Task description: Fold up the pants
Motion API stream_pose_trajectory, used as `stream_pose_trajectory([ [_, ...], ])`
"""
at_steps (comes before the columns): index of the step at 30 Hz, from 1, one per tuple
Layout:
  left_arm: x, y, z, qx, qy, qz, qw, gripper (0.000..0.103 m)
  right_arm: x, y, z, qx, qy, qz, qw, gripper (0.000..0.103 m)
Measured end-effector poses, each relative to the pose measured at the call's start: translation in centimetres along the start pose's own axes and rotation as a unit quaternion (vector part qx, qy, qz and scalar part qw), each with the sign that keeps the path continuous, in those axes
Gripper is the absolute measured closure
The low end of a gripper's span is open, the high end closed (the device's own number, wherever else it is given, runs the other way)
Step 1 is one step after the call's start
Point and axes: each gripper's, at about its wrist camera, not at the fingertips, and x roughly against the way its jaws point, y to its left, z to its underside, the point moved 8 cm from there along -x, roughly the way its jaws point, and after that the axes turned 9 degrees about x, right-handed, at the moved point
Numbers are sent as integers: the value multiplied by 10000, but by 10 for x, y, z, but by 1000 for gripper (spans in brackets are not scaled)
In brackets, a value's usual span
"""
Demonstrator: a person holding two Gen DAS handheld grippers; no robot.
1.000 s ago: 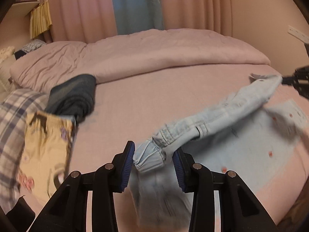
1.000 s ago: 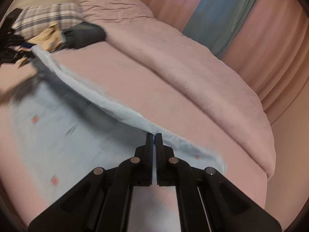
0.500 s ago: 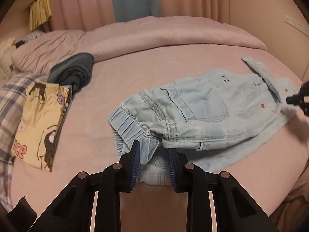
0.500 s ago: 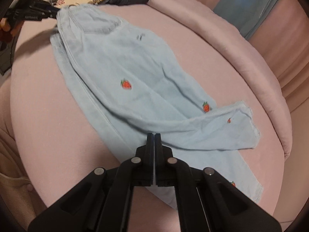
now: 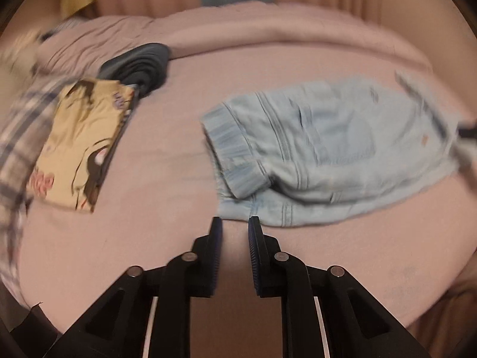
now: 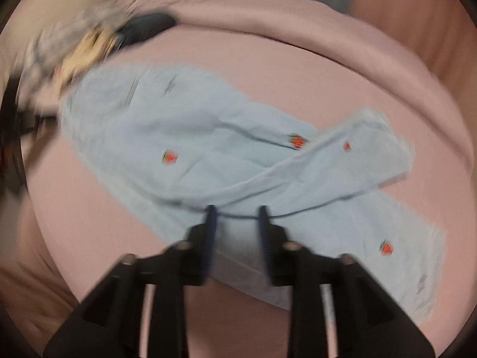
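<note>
Light blue denim pants (image 5: 322, 146) with small red strawberry marks lie on the pink bed, elastic waistband toward the left wrist view. In the right wrist view the pants (image 6: 208, 149) lie spread, with one leg end folded back across the other. My left gripper (image 5: 234, 223) is open and empty, just short of the waist edge. My right gripper (image 6: 237, 213) is open, its fingers over the near leg fabric with nothing pinched. Both views are blurred by motion.
A yellow printed garment (image 5: 80, 140) lies on plaid cloth (image 5: 18, 137) at the left, with a folded dark garment (image 5: 140, 68) behind it. A pink duvet (image 5: 268, 32) is heaped along the back. The bed edge (image 5: 387, 298) curves close in front.
Both grippers have let go of the pants and drawn back. The right gripper went from shut to open. The pants now lie flat on the bed.
</note>
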Motion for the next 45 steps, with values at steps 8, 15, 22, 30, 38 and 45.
stream_pose_trajectory([
  [8,29,-97,-20,-784,-386,1152,9895,55,-20,2,-19,-973,348,59,9946,66],
  [15,-10,-239,-3,-2099,-57,2000,9570,49,-39,3,-30,-1460,576,685,9852,64],
  [22,-50,-311,18,-2749,305,2059,9387,52,-62,0,-4,-1699,957,757,9779,94],
  [30,-51,-310,3,-2440,169,2106,9465,90,-31,-14,-4,-2731,154,-64,9619,99],
  [38,-42,-311,40,-3376,298,2030,9187,95,-22,1,17,-2721,206,-236,9618,96],
  [45,-38,-306,37,-3241,544,2049,9220,86,-10,-11,16,-2551,265,-359,9659,63],
])
